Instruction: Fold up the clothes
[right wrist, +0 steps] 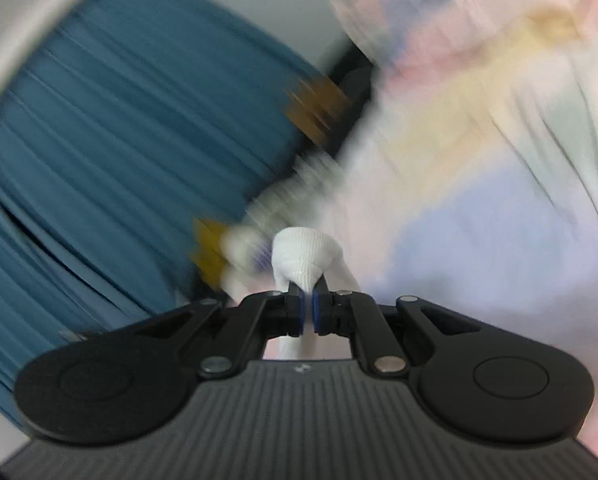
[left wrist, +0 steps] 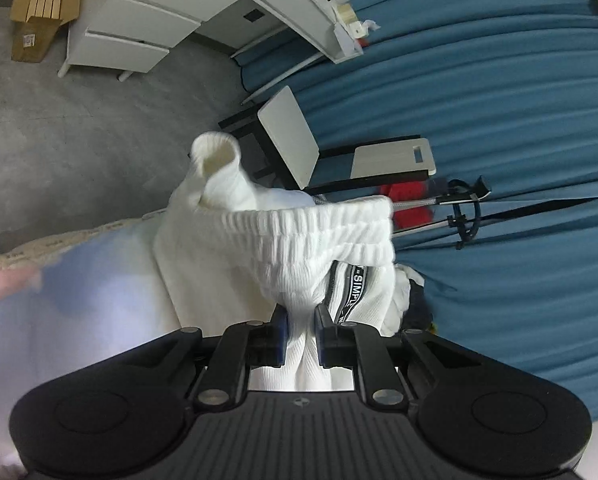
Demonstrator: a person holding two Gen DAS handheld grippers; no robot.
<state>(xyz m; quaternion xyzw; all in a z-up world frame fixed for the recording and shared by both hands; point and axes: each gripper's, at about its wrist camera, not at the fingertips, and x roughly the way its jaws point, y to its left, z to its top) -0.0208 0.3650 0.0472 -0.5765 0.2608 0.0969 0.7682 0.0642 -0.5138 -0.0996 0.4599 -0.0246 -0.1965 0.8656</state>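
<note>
The left gripper [left wrist: 301, 322] pinches a bunch of the white knit sweater [left wrist: 283, 240], which rises up just in front of it. The right gripper [right wrist: 309, 308] is almost closed, squeezing a thin bit of the same white cloth. A blue curtain [left wrist: 499, 100] hangs behind.

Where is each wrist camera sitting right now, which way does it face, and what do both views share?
Left wrist: behind the left gripper, facing a white ribbed garment pinched in its jaws, with a chair, drawers and blue curtain beyond; only the gripper shows.
Right wrist: behind the right gripper, motion-blurred, clamping white knit fabric beside a pastel cloth; only the gripper shows.
Shared: white knit, blue curtain.
</note>
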